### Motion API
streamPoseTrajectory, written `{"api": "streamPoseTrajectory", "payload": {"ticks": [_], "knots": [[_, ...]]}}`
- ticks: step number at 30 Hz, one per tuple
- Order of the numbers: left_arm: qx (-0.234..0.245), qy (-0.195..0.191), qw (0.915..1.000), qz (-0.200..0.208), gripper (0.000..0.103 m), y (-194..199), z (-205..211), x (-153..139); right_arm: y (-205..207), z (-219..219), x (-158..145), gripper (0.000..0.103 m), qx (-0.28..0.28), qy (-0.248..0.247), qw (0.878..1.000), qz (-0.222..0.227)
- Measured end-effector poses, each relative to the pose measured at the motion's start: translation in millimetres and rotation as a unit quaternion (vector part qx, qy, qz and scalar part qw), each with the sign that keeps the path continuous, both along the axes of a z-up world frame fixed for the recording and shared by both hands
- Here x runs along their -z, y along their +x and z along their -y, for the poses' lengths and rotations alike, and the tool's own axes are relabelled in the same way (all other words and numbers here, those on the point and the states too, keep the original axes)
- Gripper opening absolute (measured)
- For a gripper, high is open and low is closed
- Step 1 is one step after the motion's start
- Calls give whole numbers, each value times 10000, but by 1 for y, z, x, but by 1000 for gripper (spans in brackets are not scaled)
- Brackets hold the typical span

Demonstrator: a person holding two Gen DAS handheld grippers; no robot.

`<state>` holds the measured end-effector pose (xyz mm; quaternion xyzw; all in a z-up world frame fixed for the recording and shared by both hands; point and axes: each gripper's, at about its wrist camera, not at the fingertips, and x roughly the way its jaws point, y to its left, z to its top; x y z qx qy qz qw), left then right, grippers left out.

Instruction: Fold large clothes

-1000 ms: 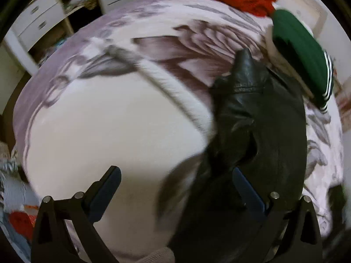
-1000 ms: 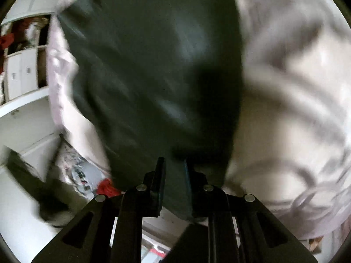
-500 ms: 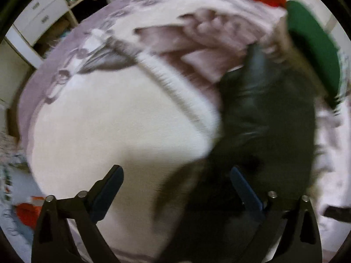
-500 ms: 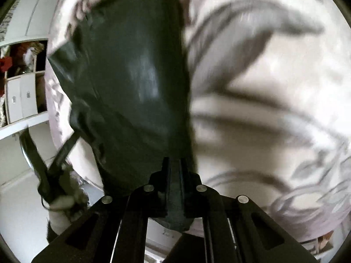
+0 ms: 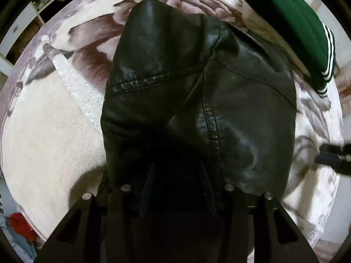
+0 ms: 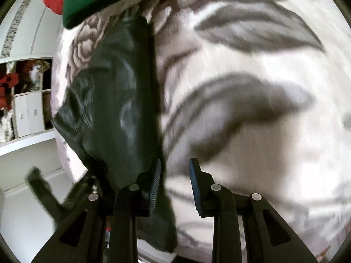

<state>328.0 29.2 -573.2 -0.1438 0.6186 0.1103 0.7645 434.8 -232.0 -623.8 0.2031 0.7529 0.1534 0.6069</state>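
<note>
Black leather jacket, on floral blanket: partly folded, unfinished. Left claw half-open around its hem; right claw parted, empty.

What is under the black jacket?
The floral blanket shows around the jacket on all visible sides; whatever lies directly beneath is covered.

A black leather jacket lies on a white blanket with grey-brown floral print, beside a green white-striped garment.
</note>
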Motion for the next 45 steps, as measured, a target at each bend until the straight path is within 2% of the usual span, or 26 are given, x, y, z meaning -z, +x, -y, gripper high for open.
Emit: {"api": "streamPoseTrajectory", "payload": {"ticks": [2, 3, 6, 9, 10, 12, 13, 14, 15, 17, 19, 21, 24, 26, 29, 32, 34, 36, 41, 45], "knots": [[63, 130, 9999, 19, 39, 0, 5, 0, 29, -4, 20, 57, -160, 396, 9991, 6], [72, 173, 9998, 51, 39, -1, 7, 0, 44, -7, 31, 59, -212, 576, 9981, 18], [38, 145, 9998, 107, 39, -2, 8, -1, 88, -24, 65, 63, -200, 1310, 9912, -26], [-10, 65, 9999, 117, 39, -2, 7, -2, 120, -46, 94, 65, -233, 1878, 9814, -322], [-34, 30, 9999, 131, 39, -2, 6, -4, 128, -58, 102, 65, -338, 1964, 9790, -422], [-101, -14, 9998, 188, 39, -4, 4, -11, 134, -72, 105, 66, -400, 2075, 9768, -343], [-120, -23, 9997, 205, 39, -6, 4, -14, 134, -79, 102, 58, -484, 1983, 9787, -219], [-159, -70, 9996, 240, 39, -10, 4, -21, 133, -81, 98, 45, -537, 1898, 9803, -132], [-212, -120, 9993, 271, 39, -14, 4, -29, 131, -78, 95, 42, -490, 1854, 9814, -87], [-301, -205, 9987, 347, 39, -20, 5, -45, 123, -58, 83, 36, -43, 1926, 9812, -127], [-311, -385, 9978, 449, 39, -24, 11, -58, 108, -26, 64, 35, 363, 1901, 9811, -29], [-206, -726, 9954, 597, 39, -25, 25, -73, 88, 11, 46, 34, 804, 1795, 9804, 70], [51, -1220, 9899, 725, 39, -21, 57, -82, 41, 87, 18, 34, 1462, 1419, 9789, 183], [288, -1462, 9862, 723, 39, -15, 86, -76, 6, 135, 8, 34, 1718, 1139, 9784, 167], [551, -1675, 9828, 555, 39, -6, 127, -52, -31, 187, 21, 39, 2022, 1315, 9701, -269], [962, -1490, 9840, 174, 36, 5, 165, -17, -44, 206, 37, 46, 1946, 1403, 9700, -386], [981, -1231, 9875, 82, 31, 6, 173, 1, -45, 201, 45, 53, 1631, 1267, 9777, -386], [843, -1255, 9885, 83, 23, 9, 169, 13, -40, 196, 50, 56, 1291, 1172, 9839, -381], [670, -1453, 9871, 11, 15, 15, 158, 19, -26, 179, 69, 65, 830, 1264, 9877, -405], [744, -1396, 9874, 71, 15, 12, 162, 19, -25, 171, 91, 74, 875, 1549, 9830, -452]]}}
